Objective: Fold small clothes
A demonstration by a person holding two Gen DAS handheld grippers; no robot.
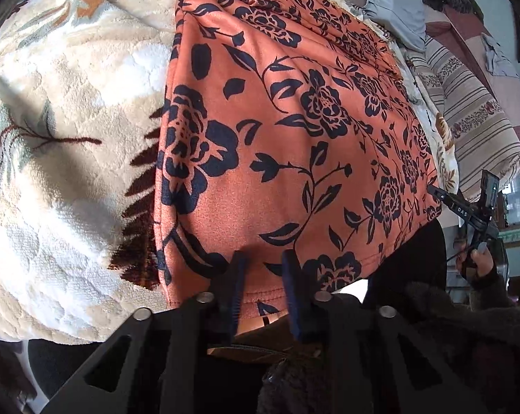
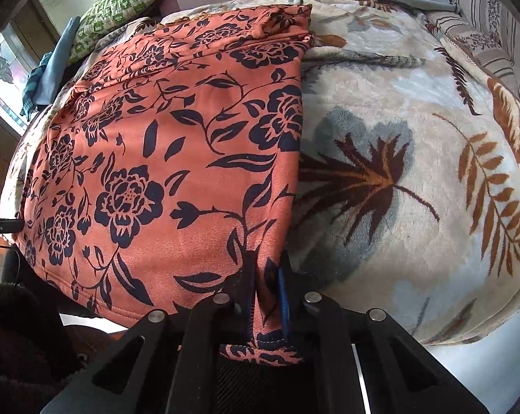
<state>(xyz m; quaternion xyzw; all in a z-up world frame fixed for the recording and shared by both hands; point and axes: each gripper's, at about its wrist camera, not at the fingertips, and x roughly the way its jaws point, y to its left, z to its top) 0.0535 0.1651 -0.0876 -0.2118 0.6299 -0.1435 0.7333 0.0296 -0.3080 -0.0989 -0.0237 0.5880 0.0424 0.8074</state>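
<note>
An orange garment with dark blue flowers [image 1: 294, 131] lies folded on a fleece blanket. Its near hem fills the narrow gap between the pads of my left gripper [image 1: 264, 276], which is shut on it. At the garment's right corner the right gripper [image 1: 436, 193] shows from the side, held by a gloved hand [image 1: 477, 265]. In the right wrist view the same garment [image 2: 163, 158] spreads to the left. My right gripper [image 2: 265, 286] is shut on its near right corner, with the cloth bunched between the blue pads. The left gripper's tip [image 2: 1, 226] peeks in at the left edge.
The cream blanket with leaf prints [image 2: 398, 172] covers the surface around the garment [image 1: 70, 138]. Striped bedding [image 1: 467, 103] and grey cloth [image 1: 394, 3] lie at the back. A green patterned cushion [image 2: 128, 3] sits behind. A dark sleeve [image 1: 450, 327] is close by.
</note>
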